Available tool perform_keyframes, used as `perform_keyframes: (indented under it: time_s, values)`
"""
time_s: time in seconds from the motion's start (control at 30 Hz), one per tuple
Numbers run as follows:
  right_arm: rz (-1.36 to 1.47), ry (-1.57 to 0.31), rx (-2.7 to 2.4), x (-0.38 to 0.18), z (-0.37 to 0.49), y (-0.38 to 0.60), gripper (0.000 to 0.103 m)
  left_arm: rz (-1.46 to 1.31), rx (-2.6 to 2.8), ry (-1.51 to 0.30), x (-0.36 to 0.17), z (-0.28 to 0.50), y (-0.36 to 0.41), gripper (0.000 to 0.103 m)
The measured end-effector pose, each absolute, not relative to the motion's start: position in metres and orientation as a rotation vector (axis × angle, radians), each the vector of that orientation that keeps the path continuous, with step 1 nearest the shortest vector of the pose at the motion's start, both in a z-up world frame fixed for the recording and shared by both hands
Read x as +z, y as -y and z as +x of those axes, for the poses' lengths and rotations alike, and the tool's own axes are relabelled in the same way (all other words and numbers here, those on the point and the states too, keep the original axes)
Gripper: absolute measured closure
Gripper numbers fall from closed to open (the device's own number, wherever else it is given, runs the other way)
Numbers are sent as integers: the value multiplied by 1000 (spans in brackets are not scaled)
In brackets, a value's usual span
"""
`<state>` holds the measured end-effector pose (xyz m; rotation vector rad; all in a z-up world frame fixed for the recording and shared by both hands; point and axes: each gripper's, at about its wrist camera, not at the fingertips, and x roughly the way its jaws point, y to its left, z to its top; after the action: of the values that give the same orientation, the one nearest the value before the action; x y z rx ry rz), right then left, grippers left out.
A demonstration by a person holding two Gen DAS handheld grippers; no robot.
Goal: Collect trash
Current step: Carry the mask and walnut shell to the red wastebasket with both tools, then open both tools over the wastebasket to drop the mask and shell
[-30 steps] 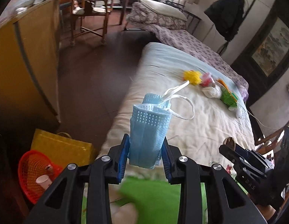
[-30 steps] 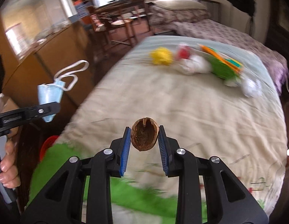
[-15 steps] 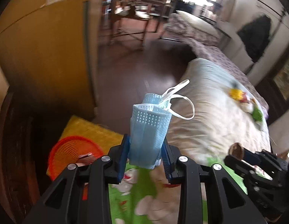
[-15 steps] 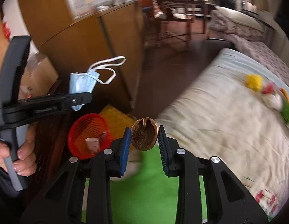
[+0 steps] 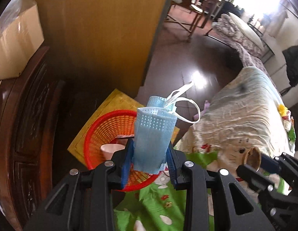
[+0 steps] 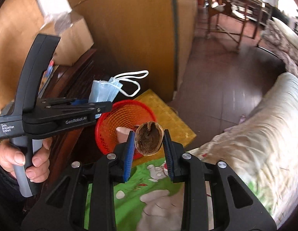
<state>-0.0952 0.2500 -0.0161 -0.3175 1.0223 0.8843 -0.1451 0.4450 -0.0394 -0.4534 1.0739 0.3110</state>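
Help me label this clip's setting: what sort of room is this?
Most likely a lived-in bedroom at home: a bed with a cartoon-print sheet, a second bed with pillows farther back, a wooden chair, and a red wastebasket on the floor.

both wrist views angled down, close, sharing red basket [image 5: 95, 132] [image 6: 108, 132]

A pale blue pleated face mask [image 5: 151, 134] with a dotted embossed edge and white ear loops. A brown, rough-grained walnut shell half [image 6: 149, 140]. A red-orange plastic mesh basket [image 5: 108, 129] on a yellow flat bag [image 6: 168, 115]. Black tongs [image 6: 149, 155] with blue pads [image 6: 129, 154]. A bright green cartoon-print sheet [image 5: 158, 200] beside cream bedding [image 5: 245, 119].
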Motion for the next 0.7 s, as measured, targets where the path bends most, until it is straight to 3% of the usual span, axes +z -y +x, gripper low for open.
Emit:
perform_keyframes:
  time_s: [0.43,0.57,0.7]
  values:
    - [-417,-1131,949,-68,-105,-316,73,-505,395,-1117,-68,-147,-480,70]
    - [-407,-1157,952,-79,-102,-330,72,-519,423,-1131,-76,-149,-489,65]
    - [-386,-1161,932,-86,-95,-328,55,-536,437,-1142,-80,-150,-495,56]
